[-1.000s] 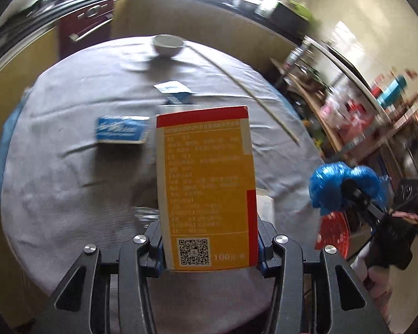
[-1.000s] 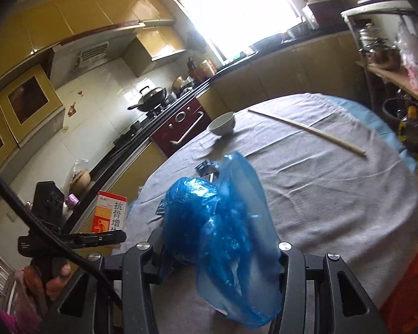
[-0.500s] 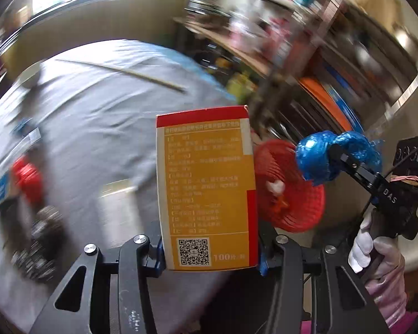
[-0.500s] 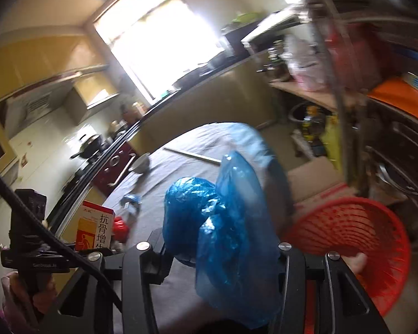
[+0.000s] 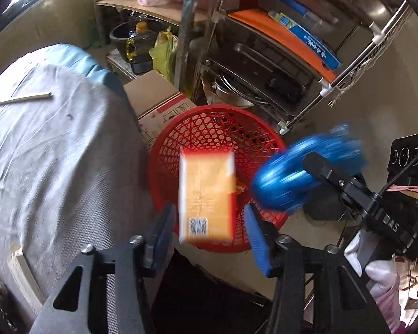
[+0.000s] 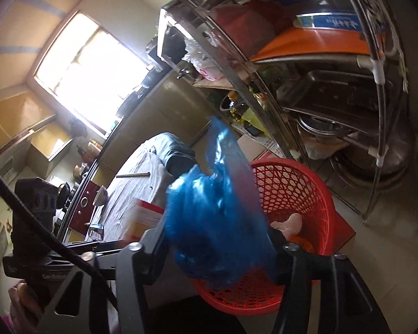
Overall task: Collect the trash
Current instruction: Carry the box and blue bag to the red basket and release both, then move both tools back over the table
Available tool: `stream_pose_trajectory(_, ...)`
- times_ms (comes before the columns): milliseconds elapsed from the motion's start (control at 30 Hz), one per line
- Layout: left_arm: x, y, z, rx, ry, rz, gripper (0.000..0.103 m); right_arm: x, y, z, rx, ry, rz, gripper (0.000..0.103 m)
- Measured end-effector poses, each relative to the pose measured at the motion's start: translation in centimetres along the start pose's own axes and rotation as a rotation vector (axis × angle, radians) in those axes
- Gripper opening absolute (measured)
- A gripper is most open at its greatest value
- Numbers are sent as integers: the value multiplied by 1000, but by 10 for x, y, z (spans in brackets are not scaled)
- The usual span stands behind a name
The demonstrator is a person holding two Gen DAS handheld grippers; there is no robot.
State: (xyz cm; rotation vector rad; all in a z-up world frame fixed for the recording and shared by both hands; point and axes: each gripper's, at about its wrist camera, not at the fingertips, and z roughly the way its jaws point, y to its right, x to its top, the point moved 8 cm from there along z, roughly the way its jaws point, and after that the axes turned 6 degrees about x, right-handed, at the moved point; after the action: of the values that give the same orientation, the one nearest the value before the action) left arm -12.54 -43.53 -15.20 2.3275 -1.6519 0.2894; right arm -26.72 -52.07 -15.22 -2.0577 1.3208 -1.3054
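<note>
**A:** Left wrist view first. What do you count?

**B:** One orange box, one red basket, one crumpled blue bag. The left gripper is opening; there is a gap on both sides of the box, so it is let go, blurred, over the basket's mouth. The basket stands on the floor beside the cloth-covered table (one thin stick lies on it).

**A:** And the right wrist view?

**B:** The right gripper is spreading too, with the blue bag between its fingers, above the basket. Whether the pads press it, I cannot tell. Inside the basket there is one pale scrap and something orange, too hidden to name.
</note>
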Motion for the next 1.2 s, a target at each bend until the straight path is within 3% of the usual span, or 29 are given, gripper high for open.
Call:
stream_pose_trajectory(100,2,-4,-6,9,15,-1,57,4,1,2,24,8,35,65)
stream_pose_trajectory(400,-16,-47,-45,57,96,-82,60,27,-40,-23,85,109,-34,65)
stream_pose_trajectory(733,-56,-100,-111,184,225,-132,61,17,-123,-7,145,65,-166,65)
stream_pose_trajectory(933,-102,-171,-159,315,321,-253,69,9,-179,3,172,35,-257,65)
stream_pose_trajectory(1067,-150,-229,-185,419,354,-373,70,-4,-212,17,185,-5,-314,65)
stream_pose_trajectory(1200,-213,-285,-209,569,348,-490,70,-18,-241,35,199,-49,-364,65)
